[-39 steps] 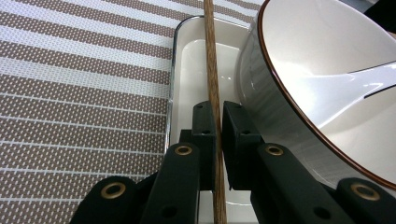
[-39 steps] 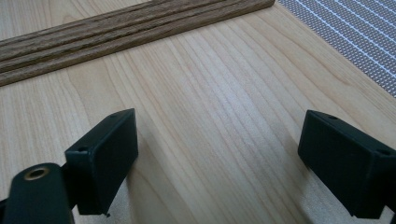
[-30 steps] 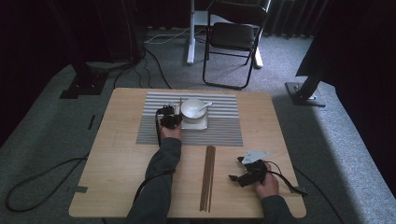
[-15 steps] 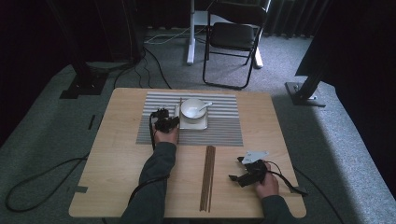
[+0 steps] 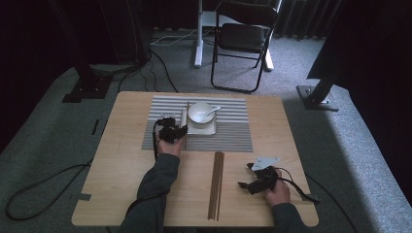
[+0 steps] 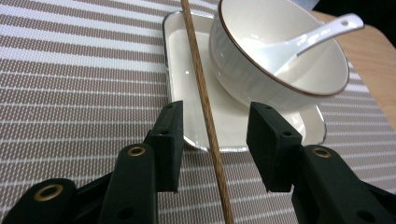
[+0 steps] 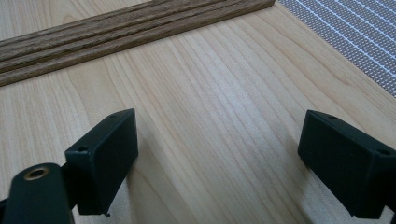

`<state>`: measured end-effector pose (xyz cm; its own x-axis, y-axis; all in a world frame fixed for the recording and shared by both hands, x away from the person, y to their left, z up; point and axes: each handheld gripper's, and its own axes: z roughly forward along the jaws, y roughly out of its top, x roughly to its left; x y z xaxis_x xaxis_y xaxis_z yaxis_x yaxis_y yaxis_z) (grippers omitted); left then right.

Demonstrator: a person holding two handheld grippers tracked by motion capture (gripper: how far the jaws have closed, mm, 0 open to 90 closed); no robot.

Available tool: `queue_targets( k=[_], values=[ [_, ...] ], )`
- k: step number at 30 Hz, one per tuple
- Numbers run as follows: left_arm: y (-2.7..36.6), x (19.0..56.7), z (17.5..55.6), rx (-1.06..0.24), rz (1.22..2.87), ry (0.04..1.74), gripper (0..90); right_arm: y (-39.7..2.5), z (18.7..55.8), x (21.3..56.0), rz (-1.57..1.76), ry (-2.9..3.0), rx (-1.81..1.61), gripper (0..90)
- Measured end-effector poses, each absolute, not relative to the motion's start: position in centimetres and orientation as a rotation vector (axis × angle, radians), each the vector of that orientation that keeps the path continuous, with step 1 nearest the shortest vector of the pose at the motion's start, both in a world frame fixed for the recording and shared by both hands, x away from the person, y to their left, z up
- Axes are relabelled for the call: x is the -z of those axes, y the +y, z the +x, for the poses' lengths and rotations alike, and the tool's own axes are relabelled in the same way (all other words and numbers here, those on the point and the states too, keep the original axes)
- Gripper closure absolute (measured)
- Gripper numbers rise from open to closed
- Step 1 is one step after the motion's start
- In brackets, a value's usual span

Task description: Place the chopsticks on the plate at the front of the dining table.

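A single wooden chopstick (image 6: 201,84) lies on the striped placemat (image 6: 70,93), its far part resting over the left rim of a white rectangular plate (image 6: 233,123). On the plate stands a white bowl (image 6: 243,77) with a white spoon (image 6: 303,44) in it. My left gripper (image 6: 217,123) is open, one jaw on each side of the chopstick and neither touching it. From above, the left gripper (image 5: 176,130) sits just left of the plate (image 5: 210,129). My right gripper (image 7: 219,154) is open wide over bare wood, right of a bundle of chopsticks (image 5: 216,184).
The wooden table (image 5: 121,165) carries the placemat (image 5: 228,138) at its far middle. The chopstick bundle (image 7: 116,32) lies lengthwise near the front edge. On the carpet beyond stand a folding chair (image 5: 243,39) and stand bases, and cables trail on the left.
My left gripper has drifted slightly back toward the person along the chopstick. The right gripper has stayed where it was.
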<state>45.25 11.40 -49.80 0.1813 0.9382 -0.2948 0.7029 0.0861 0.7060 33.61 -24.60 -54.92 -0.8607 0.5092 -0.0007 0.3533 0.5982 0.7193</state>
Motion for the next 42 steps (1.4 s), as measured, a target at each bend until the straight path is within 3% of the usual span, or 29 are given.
queue_targets(
  k=[17,21,42],
  values=[
    [10.6,49.6,41.6,-0.332,1.756,1.491,53.8,-24.6,33.6,54.9,0.714,2.619,-1.111,11.5],
    [10.4,49.4,40.9,-0.27,1.742,1.472,53.3,-24.6,33.6,54.9,0.715,2.619,-1.112,11.5],
    [9.8,48.6,38.5,-0.235,1.754,1.408,50.0,-24.6,33.6,54.9,0.713,2.62,-1.11,11.5]
  ],
)
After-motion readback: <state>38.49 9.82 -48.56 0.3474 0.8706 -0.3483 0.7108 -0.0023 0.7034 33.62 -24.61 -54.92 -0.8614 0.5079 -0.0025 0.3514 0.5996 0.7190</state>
